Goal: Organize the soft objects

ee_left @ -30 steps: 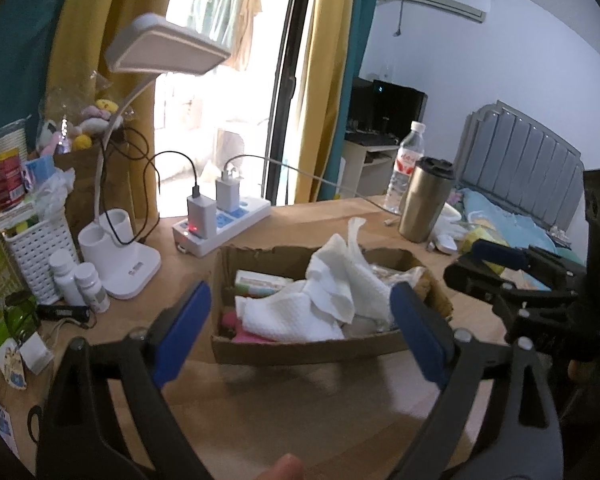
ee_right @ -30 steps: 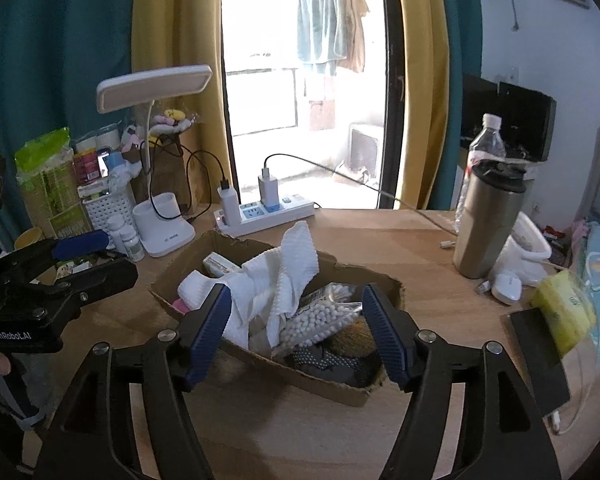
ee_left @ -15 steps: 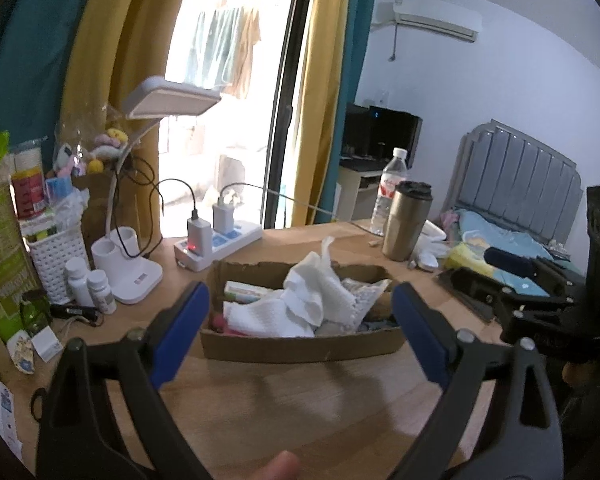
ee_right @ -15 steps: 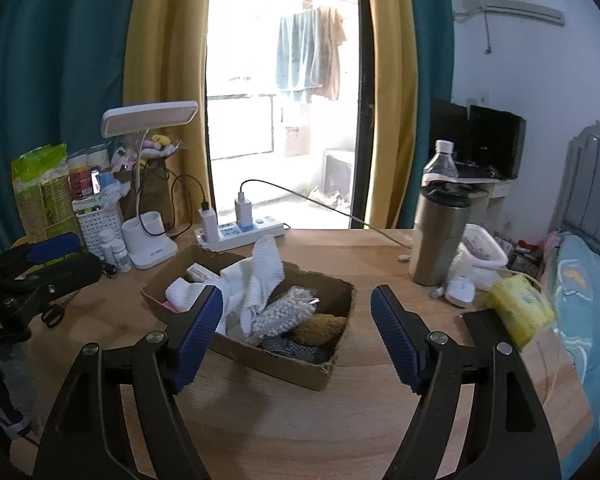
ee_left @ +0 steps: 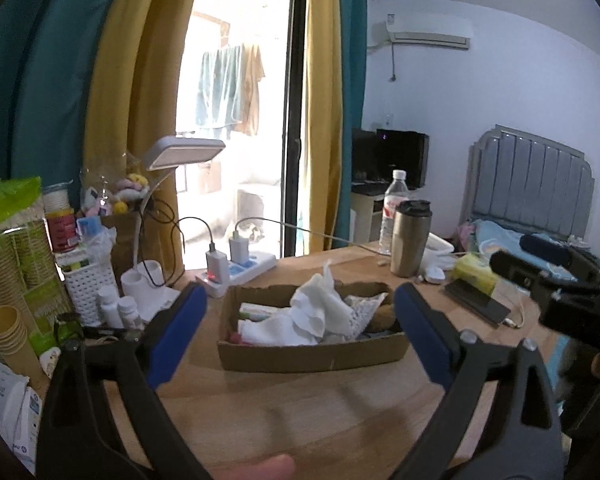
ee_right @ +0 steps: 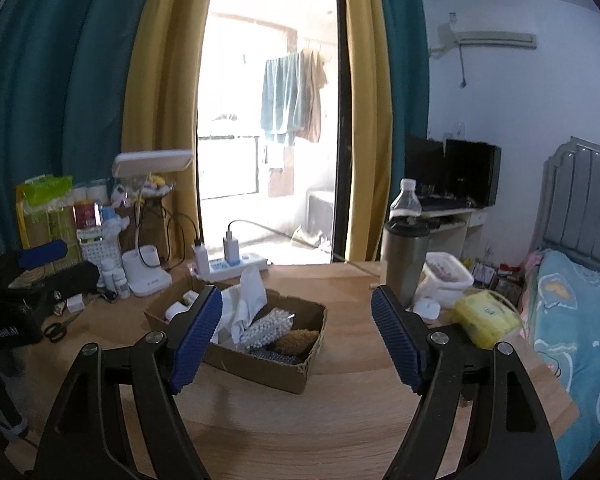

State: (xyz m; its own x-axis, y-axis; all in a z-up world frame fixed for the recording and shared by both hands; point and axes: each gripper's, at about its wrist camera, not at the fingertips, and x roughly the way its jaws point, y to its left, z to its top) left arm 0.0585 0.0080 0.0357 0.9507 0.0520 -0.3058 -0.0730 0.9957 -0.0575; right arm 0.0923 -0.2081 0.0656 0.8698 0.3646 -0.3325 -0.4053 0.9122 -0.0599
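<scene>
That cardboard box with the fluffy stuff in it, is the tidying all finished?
Looks nearly finished. The white cloth and other soft things already sit in the cardboard box. Nothing is in hand: the left gripper and right gripper are open and empty, their jaws having just been opening. I see no loose soft things left on the wooden table.

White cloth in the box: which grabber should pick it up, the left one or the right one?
Probably the left gripper: the white cloth sits centred between its open pads. For the right gripper it sits off to one side, partly behind a pad. Neither touches the cardboard box.
</scene>
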